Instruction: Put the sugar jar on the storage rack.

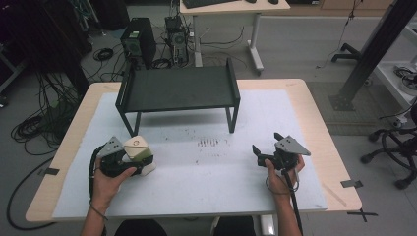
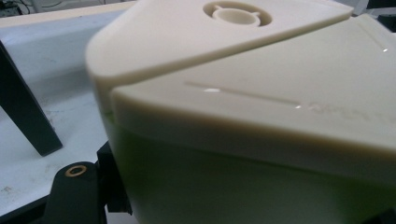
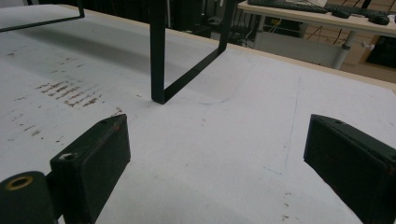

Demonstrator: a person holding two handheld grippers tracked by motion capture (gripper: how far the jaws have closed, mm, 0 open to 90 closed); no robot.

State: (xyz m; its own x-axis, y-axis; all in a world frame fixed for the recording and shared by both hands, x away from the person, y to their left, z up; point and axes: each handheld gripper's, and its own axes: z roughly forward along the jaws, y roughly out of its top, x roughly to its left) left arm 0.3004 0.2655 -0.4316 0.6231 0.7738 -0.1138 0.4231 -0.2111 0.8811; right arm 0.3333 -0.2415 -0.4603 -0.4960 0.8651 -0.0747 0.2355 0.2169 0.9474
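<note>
Gripping a cream-lidded box [image 1: 139, 153] with greenish sides, the left gripper [image 1: 119, 160] sits near the front-left of the counter [image 1: 211, 191], and its fingers are clamped onto the box from the side. In the left gripper view the box [image 2: 261, 116] is right up against the camera: you can see the pale lid with a round knob-like bit on the upper part, the green body under it, and one black finger [image 2: 74, 196] poking in at the lower left, pressed against the box wall. The box itself rests on the white mat covering the counter, just in front of the left leg of the black metal shelf [image 1: 179, 88], which stands toward the back middle. The right gripper [image 1: 268, 147] is over on the right side of the counter, well apart from the box, held in the person's right hand [image 1: 280, 179]. Its fingers [image 3: 93, 158] stand wide open with nothing between them, just bare mat and a few brownish smudges [image 3: 70, 93]. One leg of the shelf [image 3: 158, 56] shows straight ahead in the right gripper view. Behind the counter there's a desk, a computer tower [image 1: 139, 42] on the floor and lots of cables.
</note>
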